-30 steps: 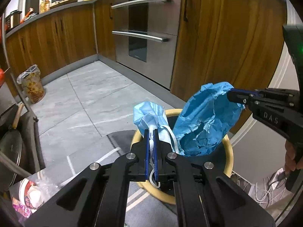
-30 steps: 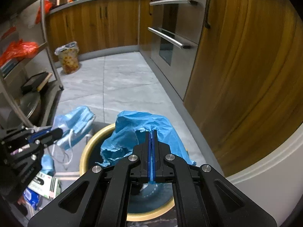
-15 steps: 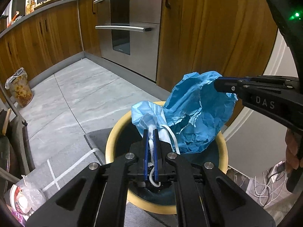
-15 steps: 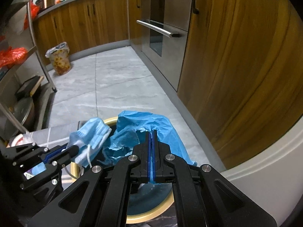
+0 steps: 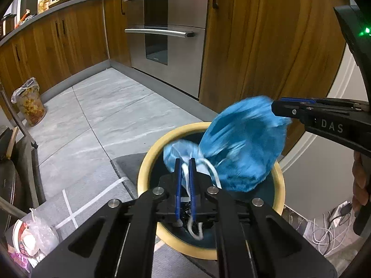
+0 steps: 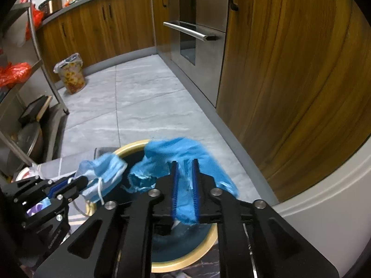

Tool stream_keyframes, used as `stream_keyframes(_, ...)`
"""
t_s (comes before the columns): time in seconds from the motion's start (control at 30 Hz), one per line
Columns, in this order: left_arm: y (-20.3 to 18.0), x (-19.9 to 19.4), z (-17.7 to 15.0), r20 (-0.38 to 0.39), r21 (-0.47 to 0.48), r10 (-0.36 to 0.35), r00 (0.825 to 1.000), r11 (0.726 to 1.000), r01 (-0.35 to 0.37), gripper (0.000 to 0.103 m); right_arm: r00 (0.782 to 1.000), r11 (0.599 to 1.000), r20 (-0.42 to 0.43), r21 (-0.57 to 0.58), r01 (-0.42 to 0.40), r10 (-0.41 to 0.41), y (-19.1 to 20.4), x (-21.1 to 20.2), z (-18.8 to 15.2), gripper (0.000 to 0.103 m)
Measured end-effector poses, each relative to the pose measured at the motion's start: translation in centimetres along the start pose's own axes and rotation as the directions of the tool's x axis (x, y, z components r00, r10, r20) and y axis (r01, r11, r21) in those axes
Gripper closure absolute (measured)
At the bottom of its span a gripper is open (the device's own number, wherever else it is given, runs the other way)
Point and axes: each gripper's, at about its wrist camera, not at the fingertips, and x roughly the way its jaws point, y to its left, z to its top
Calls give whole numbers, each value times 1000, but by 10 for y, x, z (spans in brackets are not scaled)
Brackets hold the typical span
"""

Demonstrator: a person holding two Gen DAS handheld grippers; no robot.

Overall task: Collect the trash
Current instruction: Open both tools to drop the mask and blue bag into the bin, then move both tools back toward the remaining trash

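A round bin [image 5: 148, 162] with a yellow rim and dark inside stands on the floor below both grippers; it also shows in the right wrist view [image 6: 129, 149]. My left gripper [image 5: 184, 162] has its jaws slightly parted, with a light blue face mask [image 5: 178, 150] and its white ear loop between them, over the bin. My right gripper [image 6: 184, 162] has its jaws parted, and a crumpled blue plastic bag [image 6: 183, 153] hangs between them, blurred, over the bin. The bag shows in the left wrist view [image 5: 241, 148] under the right gripper [image 5: 276, 111].
Wooden cabinets [image 5: 266, 46] and a steel oven [image 5: 167, 34] stand behind the bin. A lined waste bin [image 5: 29, 102] stands at the far cabinets. A metal rack [image 6: 34, 69] with pots is on the left. Packets [image 5: 30, 236] lie on the mat, cables [image 5: 324, 234] at the right.
Both grippers' jaws have parted from shut. The mask and the blue bag have dropped lower toward the bin and look blurred.
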Motion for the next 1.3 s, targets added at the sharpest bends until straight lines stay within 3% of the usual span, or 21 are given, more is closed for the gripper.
stream_keyframes(0.1,4,-4,0,15,-15,13,1000,1000,-12,75,1000,1000,5,3,1,-1,0,-3,-1,76)
stream_keyframes(0.2,8,-8,-1,21,-29,20,1000,999,-19,73,1000,1000,14,-3,3,-3,0,-5,-2,70)
stream_keyframes(0.47,18,-28,-6,39,-53,41,998,998,-39,59,999,1000,43,-16,-17,17,5,-17,-2,49)
stream_keyframes(0.53,22,-37,-9,51,-78,49,998,996,-45,49,998,999,54,-19,-26,27,6,-22,-3,45)
stream_keyframes(0.87,41,-89,-29,91,-118,114,989,988,-103,29,989,995,110,-26,-92,94,20,-45,-5,23)
stream_keyframes(1.13,53,-128,-44,118,-131,177,977,978,-162,18,974,989,173,-23,-144,146,39,-68,-6,15)
stream_keyframes(1.3,66,-151,-55,125,-161,215,968,968,-194,15,953,977,218,-56,-205,212,58,-84,-8,11)
